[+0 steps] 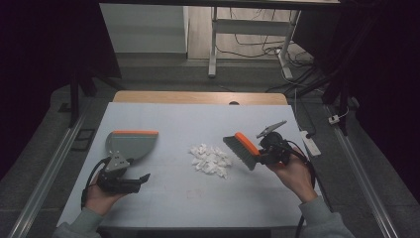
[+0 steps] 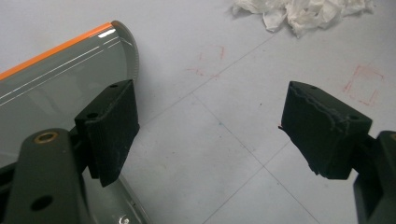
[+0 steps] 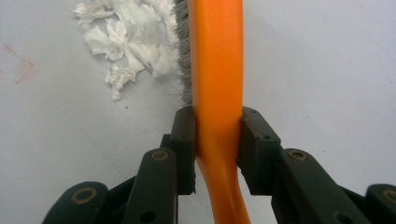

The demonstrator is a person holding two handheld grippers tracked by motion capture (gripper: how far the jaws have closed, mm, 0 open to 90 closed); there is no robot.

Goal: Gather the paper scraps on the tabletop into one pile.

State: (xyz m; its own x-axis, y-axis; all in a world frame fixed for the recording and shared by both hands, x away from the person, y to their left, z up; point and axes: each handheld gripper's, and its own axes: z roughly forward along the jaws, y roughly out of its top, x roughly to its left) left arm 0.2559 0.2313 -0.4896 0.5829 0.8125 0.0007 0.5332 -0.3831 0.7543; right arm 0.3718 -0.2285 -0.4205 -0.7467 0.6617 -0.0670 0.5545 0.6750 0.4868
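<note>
My right jaws are clamped on the brush, paper scraps at its 9 o'clock. Left jaws gape wide, dustpan just beside them on the counter.

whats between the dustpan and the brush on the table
A pile of torn white paper scraps lies between the dustpan and the brush, seen in the high view.

Brush: head cut off by top edge, handle end by bottom edge, right gripper view. Dustpan: left part cut off, near part hidden behind jaw, left gripper view. Paper scraps: far part cropped.
</note>
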